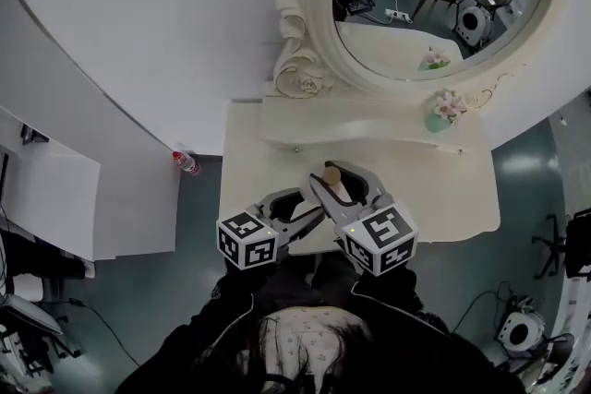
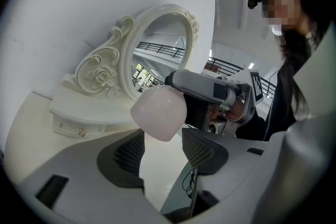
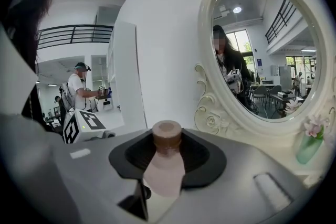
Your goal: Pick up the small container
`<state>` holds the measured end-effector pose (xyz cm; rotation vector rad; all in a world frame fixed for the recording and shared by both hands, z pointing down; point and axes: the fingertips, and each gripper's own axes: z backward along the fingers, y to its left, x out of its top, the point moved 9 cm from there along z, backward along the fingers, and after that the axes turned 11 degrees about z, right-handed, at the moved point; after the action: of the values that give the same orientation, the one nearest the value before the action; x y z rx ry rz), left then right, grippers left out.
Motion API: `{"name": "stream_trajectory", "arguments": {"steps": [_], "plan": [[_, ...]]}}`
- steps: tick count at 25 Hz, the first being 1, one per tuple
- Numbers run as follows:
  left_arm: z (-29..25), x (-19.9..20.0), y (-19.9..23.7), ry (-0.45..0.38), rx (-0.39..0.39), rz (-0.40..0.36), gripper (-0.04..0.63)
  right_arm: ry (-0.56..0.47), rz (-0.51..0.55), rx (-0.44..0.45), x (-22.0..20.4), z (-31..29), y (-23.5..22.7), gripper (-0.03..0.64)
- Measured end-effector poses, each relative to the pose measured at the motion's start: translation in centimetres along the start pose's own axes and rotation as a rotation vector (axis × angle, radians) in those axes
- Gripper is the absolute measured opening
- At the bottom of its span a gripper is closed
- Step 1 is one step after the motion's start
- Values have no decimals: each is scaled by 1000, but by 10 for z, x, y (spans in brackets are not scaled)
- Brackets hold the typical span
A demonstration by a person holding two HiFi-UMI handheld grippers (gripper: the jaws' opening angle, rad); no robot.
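The small container (image 1: pixel 330 177) is a pale pink bottle with a brown cap, held up above the white dressing table (image 1: pixel 443 198). My right gripper (image 1: pixel 340 175) is shut on it; in the right gripper view the bottle (image 3: pixel 166 165) stands upright between the dark pads (image 3: pixel 202 157), cap on top. In the left gripper view the container's rounded pink bottom (image 2: pixel 158 113) hangs just beyond my left gripper (image 2: pixel 163 136), whose jaws stand apart without touching it. In the head view the left gripper (image 1: pixel 305 203) lies close to the left of the right one, pointing at the bottle.
An oval mirror (image 1: pixel 443 5) in a carved white frame stands at the back of the table. A small green vase with pink flowers (image 1: pixel 445 111) sits on its shelf at the right. A red-capped bottle (image 1: pixel 185 162) lies on the floor at the left.
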<state>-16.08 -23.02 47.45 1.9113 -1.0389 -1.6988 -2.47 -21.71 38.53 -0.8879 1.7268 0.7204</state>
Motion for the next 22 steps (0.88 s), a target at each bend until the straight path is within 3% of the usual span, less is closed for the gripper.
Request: {"name": "stream_trajectory", "arguments": {"steps": [9, 22], "plan": [[0, -16, -11, 23, -33, -12, 204, 8, -28, -58, -9, 23, 13, 143], [-20, -31, -33, 49, -27, -37, 205, -5, -57, -70, -21, 56, 3, 143]]}}
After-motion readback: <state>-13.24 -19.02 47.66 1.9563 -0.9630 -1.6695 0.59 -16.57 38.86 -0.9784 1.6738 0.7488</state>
